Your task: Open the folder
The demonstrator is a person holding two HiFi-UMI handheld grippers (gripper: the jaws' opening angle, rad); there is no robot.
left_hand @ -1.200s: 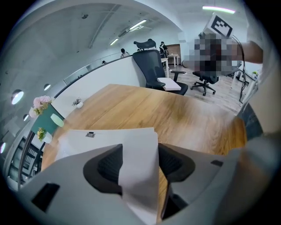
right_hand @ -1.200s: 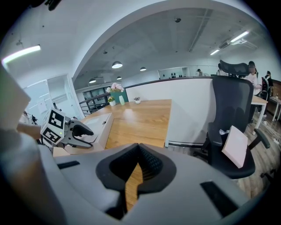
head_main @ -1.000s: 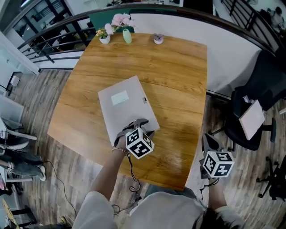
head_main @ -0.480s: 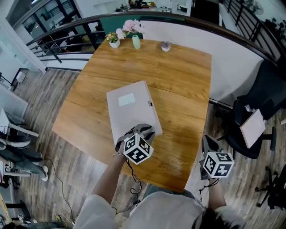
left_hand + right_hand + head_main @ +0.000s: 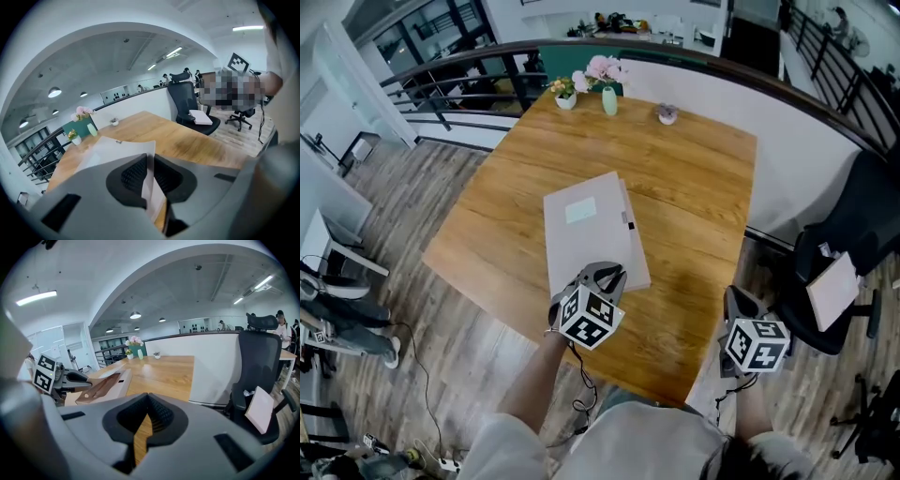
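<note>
Clamped on the raised cover edge of the folder (image 5: pixel 586 230), 6 o'clock on the bench (image 5: pixel 694 187): left gripper (image 5: pixel 605 274), jaws just closed. Off the bench at 4 o'clock: right gripper (image 5: pixel 739 302), jaws together, empty.

Honey-toned wooden surface (image 5: pixel 703 178) on a grey-brown plank floor (image 5: pixel 441 319); low white curved wall (image 5: pixel 797 169) behind, dark railing (image 5: pixel 450 82), black swivel chair (image 5: pixel 853 216) at right, pink flowers (image 5: pixel 602 67) at the far edge, round ceiling lamps (image 5: pixel 55 92).
</note>
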